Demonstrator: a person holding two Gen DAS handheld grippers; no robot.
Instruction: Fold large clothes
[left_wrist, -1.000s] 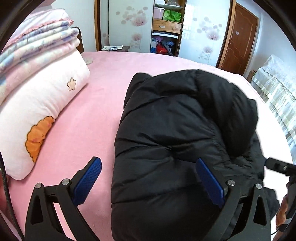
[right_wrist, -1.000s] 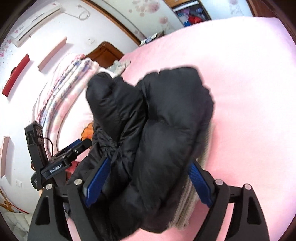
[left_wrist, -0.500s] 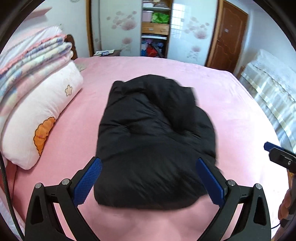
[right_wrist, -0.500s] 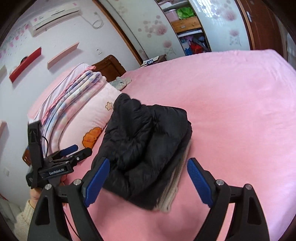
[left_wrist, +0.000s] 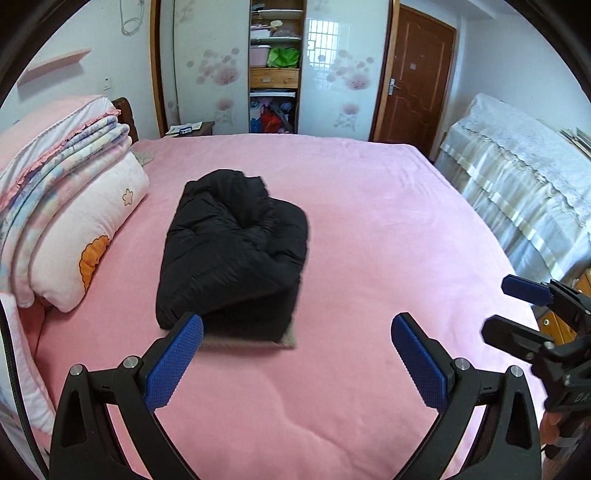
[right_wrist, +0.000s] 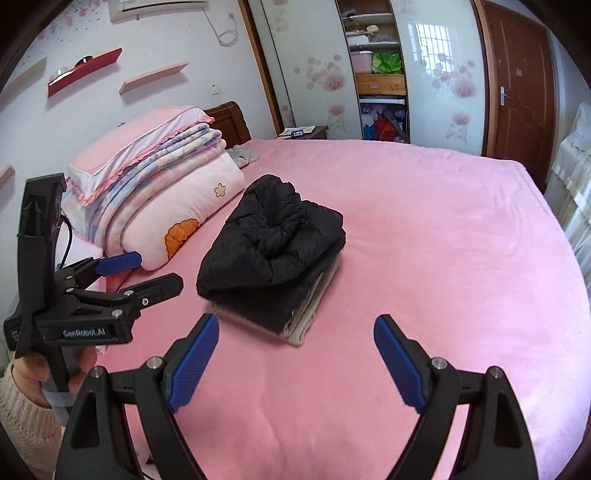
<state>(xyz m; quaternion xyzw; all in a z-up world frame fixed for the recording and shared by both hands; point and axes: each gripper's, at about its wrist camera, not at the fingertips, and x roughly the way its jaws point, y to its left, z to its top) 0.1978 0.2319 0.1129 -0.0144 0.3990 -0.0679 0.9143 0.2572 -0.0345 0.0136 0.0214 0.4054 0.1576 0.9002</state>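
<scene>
Jacket: black puffer jacket (left_wrist: 236, 258) sat folded on the pink bed (left_wrist: 369, 229), just ahead of both tongs.
Left tongs (left_wrist: 295, 332): wide, empty.
Right tongs (right_wrist: 295, 332): wide too, nothing held.

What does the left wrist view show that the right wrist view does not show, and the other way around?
Only the left wrist view shows the long covered piece of furniture along the right wall, and the right gripper from the side. Only the right wrist view shows the air conditioner, the red shelf and the left gripper in a hand. Both show the folded black jacket lying on the pink bed, beside the stacked bedding, with both jaws open.
</scene>
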